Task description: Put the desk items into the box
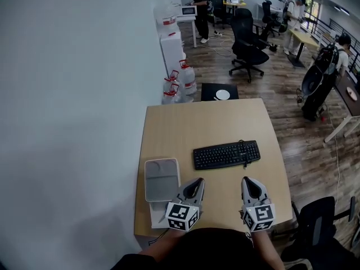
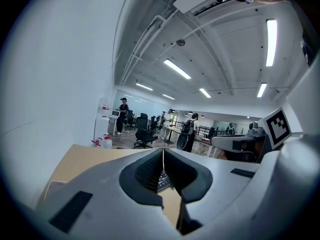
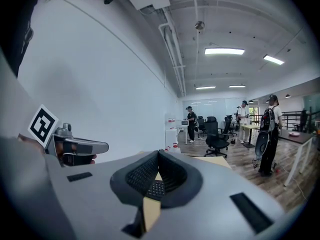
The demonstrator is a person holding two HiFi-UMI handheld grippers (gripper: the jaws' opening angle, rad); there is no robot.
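My left gripper [image 2: 163, 152] has its jaws pressed together, tips meeting with nothing between them. My right gripper [image 3: 159, 153] is the same, closed and empty. Both hover over the near edge of the desk [image 1: 185, 122], side by side and apart.

The keyboard [image 1: 226, 154] lies just ahead of them on the desk. It is black, slightly askew, and touched by neither gripper. The box [image 1: 161, 179], grey and shallow, sits at the desk's left edge, just beside my left gripper and apart from the keyboard. Something white shows under its near end, and I can't make out what it is from here.

Past the far edge, water jugs [image 1: 181, 83] stand by the wall. A black chair [image 1: 247, 44] is further out on the wood floor, with people [image 1: 201, 7] standing well beyond it.
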